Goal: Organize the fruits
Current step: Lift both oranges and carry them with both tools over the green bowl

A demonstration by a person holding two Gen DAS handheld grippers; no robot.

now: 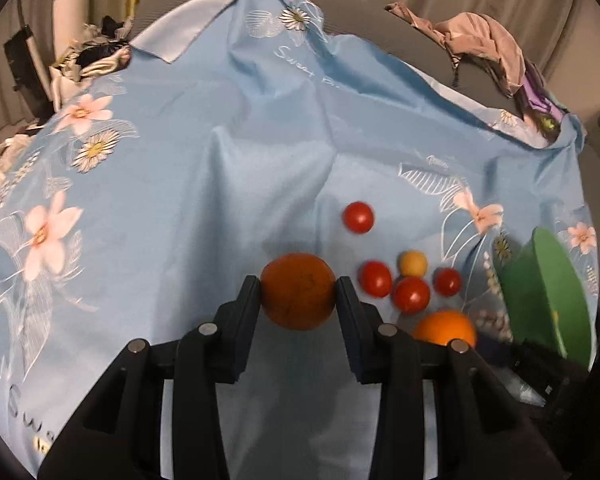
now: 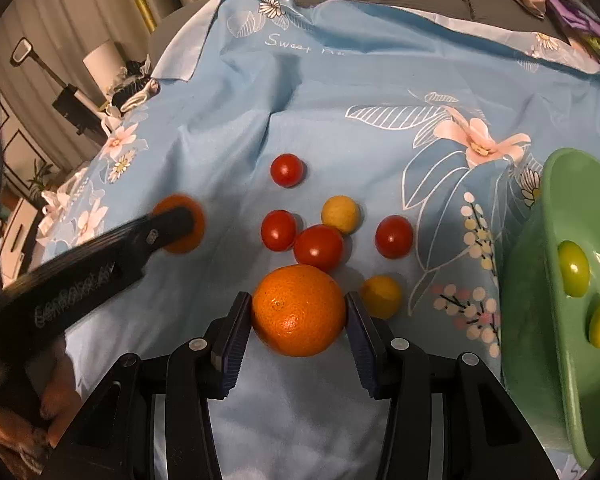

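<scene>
My left gripper point(image 1: 298, 292) is shut on a dark orange tangerine point(image 1: 298, 290); it also shows in the right wrist view point(image 2: 180, 224) at the left. My right gripper point(image 2: 298, 310) is shut on a bright orange point(image 2: 298, 310), seen in the left wrist view point(image 1: 446, 326) too. Several red cherry tomatoes point(image 2: 318, 246) and two yellow ones point(image 2: 340, 213) lie on the blue floral cloth point(image 2: 340, 120). A green bowl point(image 2: 540, 300) at the right holds two yellow-green fruits point(image 2: 574, 268).
The cloth is draped over a grey sofa point(image 1: 380, 12). Pink and purple clothes point(image 1: 488, 48) lie at the back right. A pile of clutter point(image 1: 92, 56) sits at the back left.
</scene>
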